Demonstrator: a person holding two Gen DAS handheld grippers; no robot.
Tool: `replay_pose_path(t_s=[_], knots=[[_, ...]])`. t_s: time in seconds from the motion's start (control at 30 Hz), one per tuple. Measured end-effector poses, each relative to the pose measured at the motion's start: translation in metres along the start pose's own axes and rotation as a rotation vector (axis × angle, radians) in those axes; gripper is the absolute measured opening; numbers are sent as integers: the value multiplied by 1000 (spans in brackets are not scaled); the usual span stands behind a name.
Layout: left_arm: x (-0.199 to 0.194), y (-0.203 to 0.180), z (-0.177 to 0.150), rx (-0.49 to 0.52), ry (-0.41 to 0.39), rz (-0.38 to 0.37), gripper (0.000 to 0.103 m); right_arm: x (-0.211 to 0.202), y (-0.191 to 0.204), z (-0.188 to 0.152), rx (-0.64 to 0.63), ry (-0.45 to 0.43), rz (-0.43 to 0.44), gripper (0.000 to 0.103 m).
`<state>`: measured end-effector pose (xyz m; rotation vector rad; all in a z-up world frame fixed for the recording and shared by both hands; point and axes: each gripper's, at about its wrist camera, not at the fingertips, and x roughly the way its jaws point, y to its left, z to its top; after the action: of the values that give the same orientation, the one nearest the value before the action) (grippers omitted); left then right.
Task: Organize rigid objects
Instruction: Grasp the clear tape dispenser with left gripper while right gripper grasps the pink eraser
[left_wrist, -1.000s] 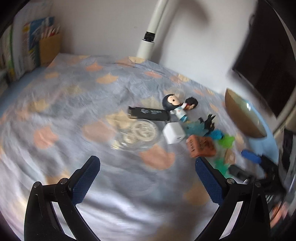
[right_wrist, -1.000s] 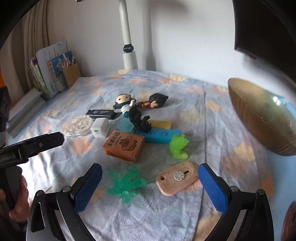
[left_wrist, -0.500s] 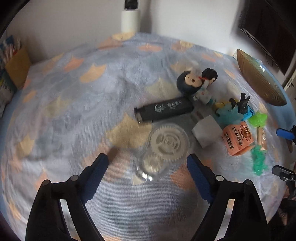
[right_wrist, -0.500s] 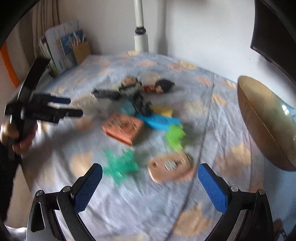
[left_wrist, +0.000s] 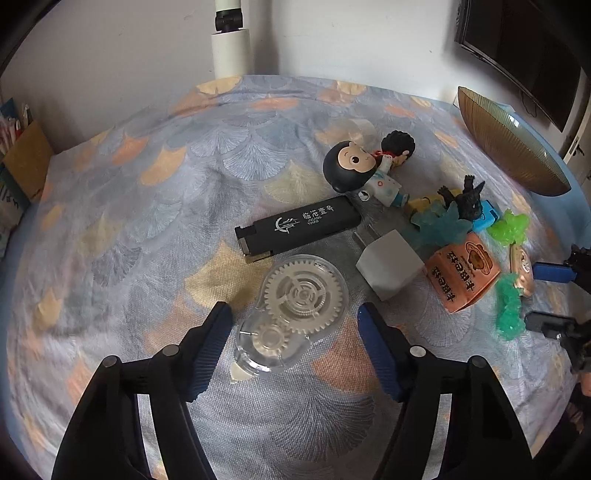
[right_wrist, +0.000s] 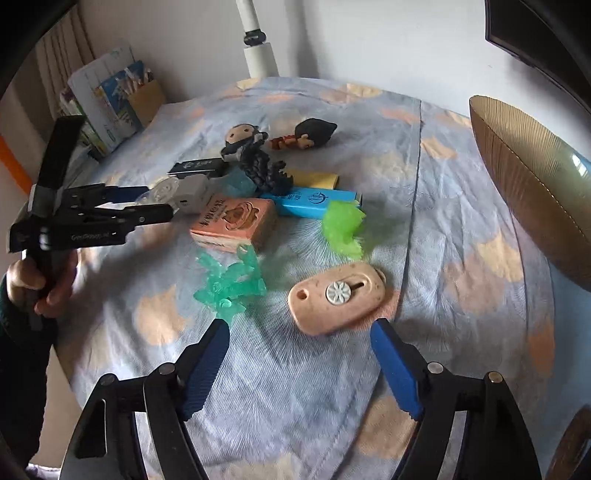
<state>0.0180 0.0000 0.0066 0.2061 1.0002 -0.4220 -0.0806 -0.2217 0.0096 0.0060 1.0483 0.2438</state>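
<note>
A clear correction-tape dispenser (left_wrist: 295, 314) with white gears lies on the patterned cloth between the fingers of my left gripper (left_wrist: 293, 321). Its jaws are closing, and a narrow gap shows on each side of the dispenser. A pink utility cutter (right_wrist: 338, 295) with a white flower slider lies just ahead of my right gripper (right_wrist: 299, 332). Those jaws are closing too, with only cloth between the pads. The left gripper (right_wrist: 159, 202) also shows in the right wrist view, held by a hand (right_wrist: 40, 288).
Clustered on the cloth are a black lighter (left_wrist: 299, 225), a white charger cube (left_wrist: 389, 269), an orange box (right_wrist: 236, 221), a blue lighter (right_wrist: 314, 201), green toys (right_wrist: 232, 284), a dark monster figure (right_wrist: 262, 170) and two dolls (left_wrist: 354, 170). A ribbed bowl (right_wrist: 524, 181) stands at the right edge.
Both pairs of jaws have narrowed. The left gripper has swung in and down until the tape dispenser lies between its fingers. The right gripper has tilted down towards the pink cutter.
</note>
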Motion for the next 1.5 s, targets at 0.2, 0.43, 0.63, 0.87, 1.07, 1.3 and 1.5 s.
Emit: replay_pose_path(t_s=[0.2, 0.43, 0.63, 0.87, 1.07, 1.3, 1.5], knots=[[-1, 2, -1, -8, -8, -12, 69, -5, -16, 2, 57, 15, 37, 67], [0, -9, 3, -1, -20, -5, 53, 8, 3, 16, 60, -30, -35, 66], [-2, -7, 2, -41, -40, -22, 52, 14, 5, 14, -33, -42, -133, 48], [-23, -2, -22, -181, -38, -34, 50, -5, -4, -5, -74, -29, -117, 41], [-35, -9, -50, -285, 12, 20, 48, -14, -15, -20, -134, 0, -49, 40], [-45, -29, -51, -229, -8, 24, 64, -35, -47, -27, 42, -39, 15, 51], [-30, -14, -46, -249, 12, 50, 65, -33, -16, -26, -124, -87, -82, 74]])
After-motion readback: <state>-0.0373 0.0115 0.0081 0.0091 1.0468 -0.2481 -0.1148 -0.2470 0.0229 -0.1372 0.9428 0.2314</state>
